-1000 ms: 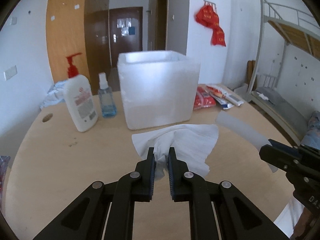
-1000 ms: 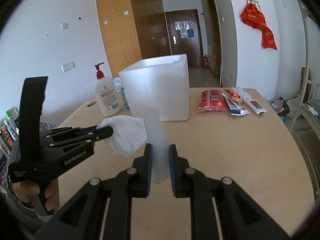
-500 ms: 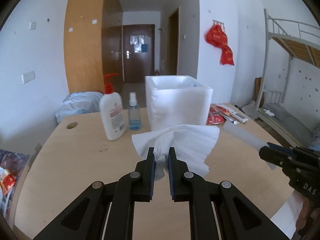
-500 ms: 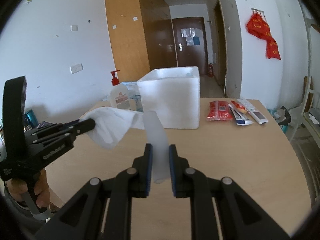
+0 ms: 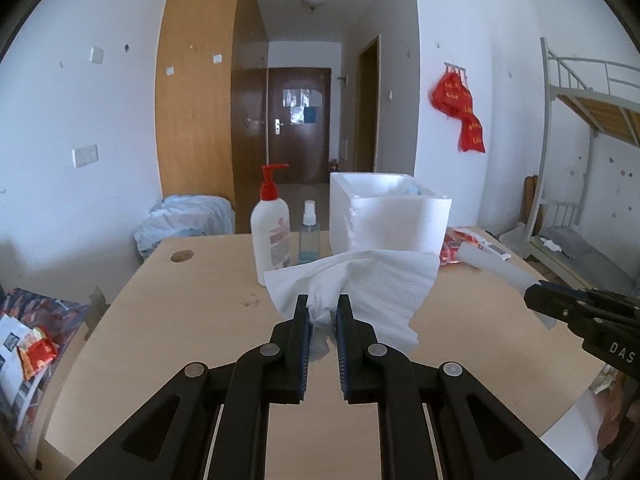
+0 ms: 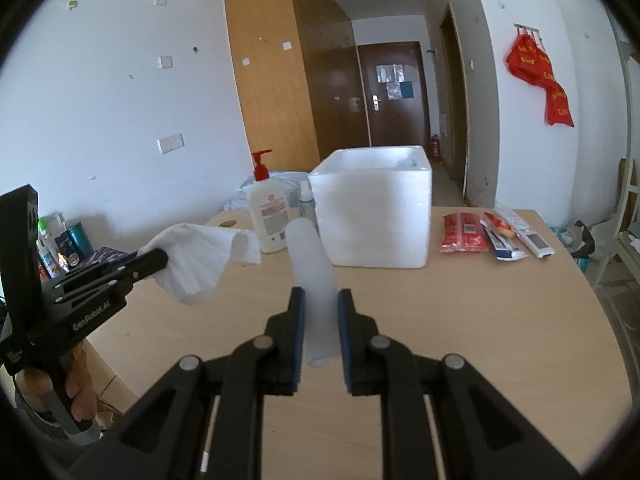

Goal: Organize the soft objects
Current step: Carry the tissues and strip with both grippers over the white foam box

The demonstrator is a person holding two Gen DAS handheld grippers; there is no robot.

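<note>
The white foam box [image 6: 376, 208] stands open-topped toward the table's [image 6: 480, 312] far side, dead ahead of the right gripper [image 6: 320, 312], which pinches a pale translucent sleeve [image 6: 314, 276] pointing lengthwise at it, while the left gripper [image 5: 322, 316], clamped on a limp white tissue [image 5: 360, 280], looks slightly nearer.

White tissue [image 5: 372, 276], white foam box [image 6: 376, 220], red-capped white pump bottle [image 6: 267, 216], tan table [image 6: 460, 320].

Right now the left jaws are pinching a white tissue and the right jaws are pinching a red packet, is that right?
Not quite. The right gripper pinches a pale translucent strip, as the right wrist view shows. The left gripper does pinch the white tissue.
</note>
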